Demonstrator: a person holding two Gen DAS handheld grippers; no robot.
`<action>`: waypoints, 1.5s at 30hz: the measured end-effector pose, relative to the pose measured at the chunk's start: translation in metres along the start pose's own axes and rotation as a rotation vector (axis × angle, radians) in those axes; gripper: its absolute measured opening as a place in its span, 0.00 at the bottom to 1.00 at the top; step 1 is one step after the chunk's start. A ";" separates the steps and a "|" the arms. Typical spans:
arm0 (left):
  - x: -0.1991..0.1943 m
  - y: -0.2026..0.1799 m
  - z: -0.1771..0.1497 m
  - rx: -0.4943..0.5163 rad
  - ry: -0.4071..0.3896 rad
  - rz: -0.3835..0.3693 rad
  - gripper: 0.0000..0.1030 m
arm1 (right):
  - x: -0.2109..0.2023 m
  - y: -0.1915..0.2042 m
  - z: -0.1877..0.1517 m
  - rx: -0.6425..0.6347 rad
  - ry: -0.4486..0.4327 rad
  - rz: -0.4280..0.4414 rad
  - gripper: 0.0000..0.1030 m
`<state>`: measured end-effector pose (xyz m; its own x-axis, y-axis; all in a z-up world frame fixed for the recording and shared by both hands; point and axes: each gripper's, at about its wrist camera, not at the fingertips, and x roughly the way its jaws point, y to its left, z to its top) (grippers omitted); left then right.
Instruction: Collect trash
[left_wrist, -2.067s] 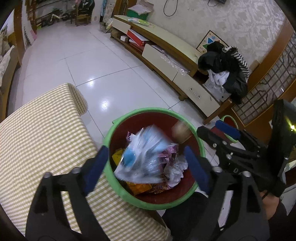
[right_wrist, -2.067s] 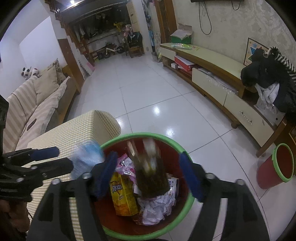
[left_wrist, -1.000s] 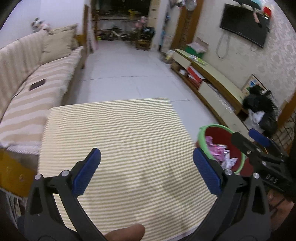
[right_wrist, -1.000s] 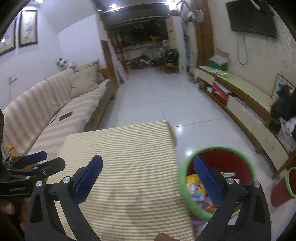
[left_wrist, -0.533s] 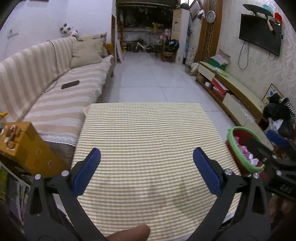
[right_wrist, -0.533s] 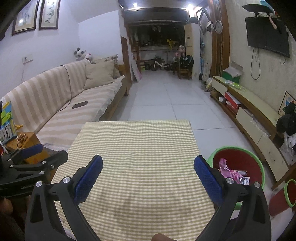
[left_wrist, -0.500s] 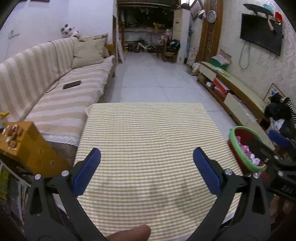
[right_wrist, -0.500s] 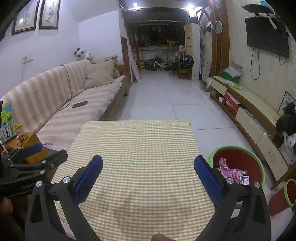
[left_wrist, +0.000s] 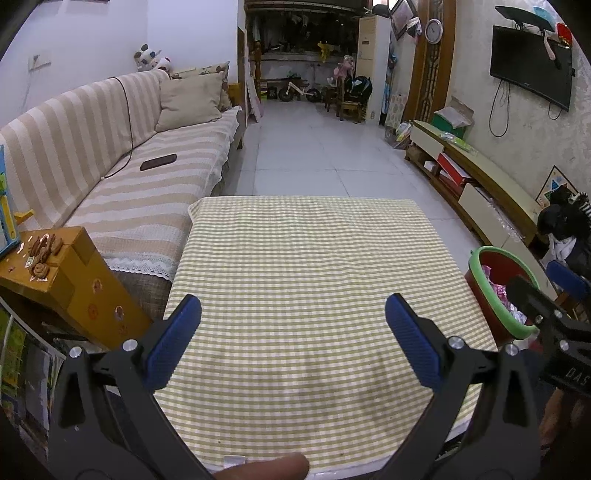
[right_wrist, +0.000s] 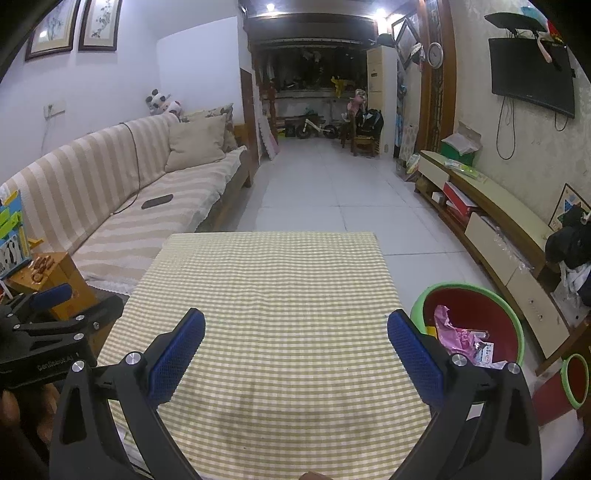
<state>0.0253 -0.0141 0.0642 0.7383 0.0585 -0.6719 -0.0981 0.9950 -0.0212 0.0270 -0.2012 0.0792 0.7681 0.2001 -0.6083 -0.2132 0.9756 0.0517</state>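
A red bin with a green rim (right_wrist: 471, 325) stands on the floor right of the table and holds pink and white wrappers (right_wrist: 458, 336); it also shows in the left wrist view (left_wrist: 498, 284). My left gripper (left_wrist: 293, 332) is open and empty above the near part of the checked tablecloth (left_wrist: 303, 266). My right gripper (right_wrist: 295, 343) is open and empty above the same cloth (right_wrist: 269, 280). Each gripper shows in the other's view, the right one (left_wrist: 554, 310) and the left one (right_wrist: 48, 310).
A striped sofa (right_wrist: 122, 192) runs along the left with a dark phone (right_wrist: 157, 201) on it. A yellow box (left_wrist: 62, 280) stands at the table's left. A low TV cabinet (right_wrist: 498, 229) lines the right wall. A second small red bin (right_wrist: 569, 380) sits at far right.
Both grippers dropped their trash into the bin, then pulled back and swung left over the table. In the last half second they have hardly moved.
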 end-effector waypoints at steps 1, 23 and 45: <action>0.000 -0.001 0.000 0.001 0.000 -0.001 0.95 | 0.001 -0.001 -0.001 0.001 0.004 -0.004 0.93; -0.002 -0.002 -0.001 0.000 0.002 -0.006 0.95 | 0.002 -0.002 -0.004 0.004 0.018 -0.003 0.93; -0.002 -0.002 0.000 -0.001 0.002 -0.007 0.95 | 0.002 -0.001 -0.006 0.005 0.023 -0.004 0.93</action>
<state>0.0237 -0.0161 0.0659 0.7376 0.0510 -0.6733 -0.0930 0.9953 -0.0265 0.0255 -0.2019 0.0731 0.7551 0.1939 -0.6262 -0.2068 0.9769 0.0531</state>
